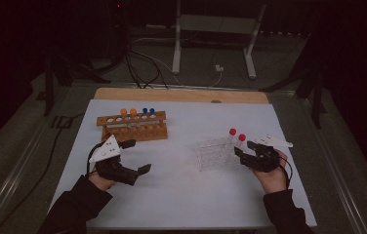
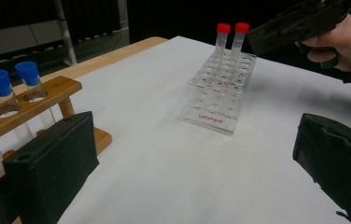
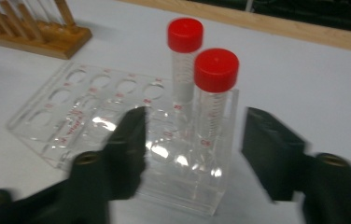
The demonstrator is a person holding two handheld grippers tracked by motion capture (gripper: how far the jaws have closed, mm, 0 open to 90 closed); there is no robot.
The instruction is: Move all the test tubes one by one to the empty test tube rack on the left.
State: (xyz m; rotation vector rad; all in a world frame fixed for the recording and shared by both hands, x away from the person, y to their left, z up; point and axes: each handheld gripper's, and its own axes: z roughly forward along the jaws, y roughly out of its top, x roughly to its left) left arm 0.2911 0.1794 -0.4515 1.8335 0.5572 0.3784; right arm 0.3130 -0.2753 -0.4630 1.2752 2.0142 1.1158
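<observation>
On the worktop [image 1: 181,195], a clear plastic rack [image 1: 214,153] stands toward the right edge, with two red-capped tubes [image 3: 214,93] upright in its far right corner, side by side. The right claw [image 3: 192,140] sits low at that corner of the rack, its jaws apart on either side of the nearer tube; the pads do not press on the tube (the picture is a little blurred there, but a gap shows on both sides).

The left claw [image 1: 139,156] rests near the left edge, its jaws spread wide with nothing between them, pointing across the worktop toward the clear rack. Just beyond it, toward the far left corner, a wooden rack [image 1: 132,126] holds two orange-capped tubes [image 1: 128,112] and two blue-capped tubes [image 2: 12,81], all upright in its top row of holes.
</observation>
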